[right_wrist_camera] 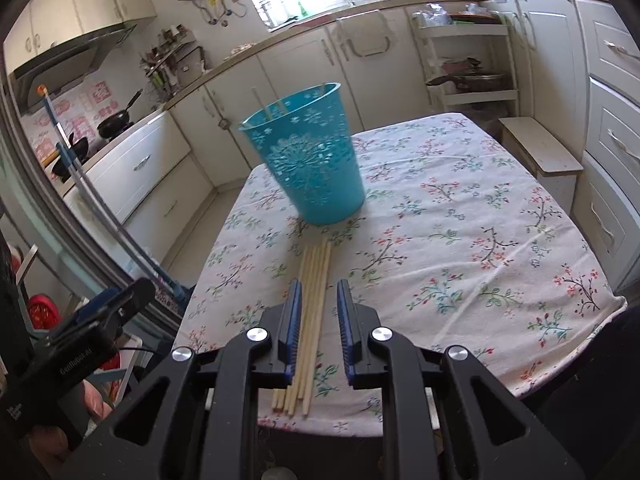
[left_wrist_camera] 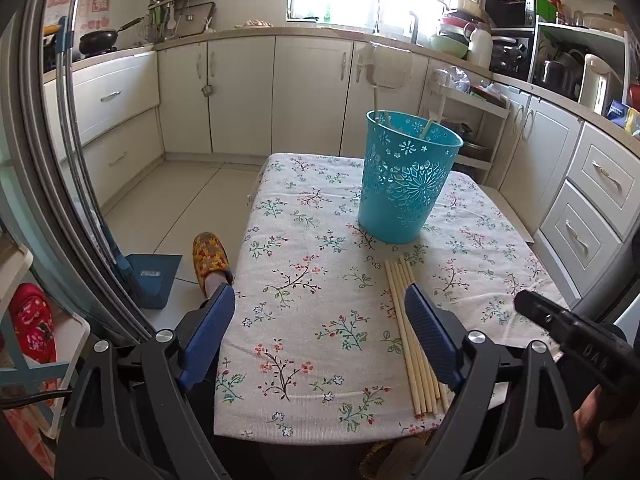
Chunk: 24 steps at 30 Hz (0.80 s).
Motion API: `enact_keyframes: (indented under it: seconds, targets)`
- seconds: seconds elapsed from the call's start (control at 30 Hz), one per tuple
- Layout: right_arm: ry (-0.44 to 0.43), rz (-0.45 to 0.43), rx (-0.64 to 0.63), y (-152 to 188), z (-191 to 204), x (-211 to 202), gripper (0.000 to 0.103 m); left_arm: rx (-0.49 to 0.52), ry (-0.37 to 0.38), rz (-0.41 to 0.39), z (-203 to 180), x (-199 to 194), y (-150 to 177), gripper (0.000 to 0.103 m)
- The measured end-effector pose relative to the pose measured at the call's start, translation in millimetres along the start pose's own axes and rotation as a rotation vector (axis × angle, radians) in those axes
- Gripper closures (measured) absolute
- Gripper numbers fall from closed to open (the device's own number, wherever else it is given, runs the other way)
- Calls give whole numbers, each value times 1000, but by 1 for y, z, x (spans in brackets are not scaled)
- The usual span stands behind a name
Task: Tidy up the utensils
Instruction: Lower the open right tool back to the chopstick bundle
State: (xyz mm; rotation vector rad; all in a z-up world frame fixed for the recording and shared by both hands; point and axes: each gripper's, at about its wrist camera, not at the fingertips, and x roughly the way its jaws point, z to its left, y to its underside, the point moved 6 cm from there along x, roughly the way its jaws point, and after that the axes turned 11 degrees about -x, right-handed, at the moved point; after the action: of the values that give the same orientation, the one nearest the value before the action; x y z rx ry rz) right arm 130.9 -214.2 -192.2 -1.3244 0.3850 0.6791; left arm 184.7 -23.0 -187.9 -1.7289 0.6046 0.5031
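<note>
Several pale wooden chopsticks (left_wrist_camera: 412, 340) lie side by side on the floral tablecloth (left_wrist_camera: 304, 280), also in the right wrist view (right_wrist_camera: 310, 320). A turquoise perforated bucket (left_wrist_camera: 408, 178) stands upright beyond them, with a few sticks leaning inside; it also shows in the right wrist view (right_wrist_camera: 308, 156). My left gripper (left_wrist_camera: 320, 294) is open wide and empty, left of the chopsticks, its right finger over them. My right gripper (right_wrist_camera: 318, 288) is partly open, hovering over the chopsticks with a jaw on each side of the bundle, holding nothing.
The small table's (right_wrist_camera: 480, 240) near edge is just under both grippers. Kitchen cabinets (left_wrist_camera: 240, 92) ring the room. A white stool (right_wrist_camera: 540, 148) stands right of the table. A blue dustpan (left_wrist_camera: 154, 280) and a slippered foot (left_wrist_camera: 210, 258) are on the floor at left.
</note>
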Motion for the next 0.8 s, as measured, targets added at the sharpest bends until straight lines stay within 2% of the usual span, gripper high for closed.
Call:
enact_keyframes:
  seconds: [0.53, 0.8]
  targets:
    - [0, 10, -37, 5, 15, 1, 85, -24, 6, -26, 8, -14, -4, 19]
    - [14, 62, -48, 14, 13, 19, 85, -27, 0, -20, 10, -11, -4, 19]
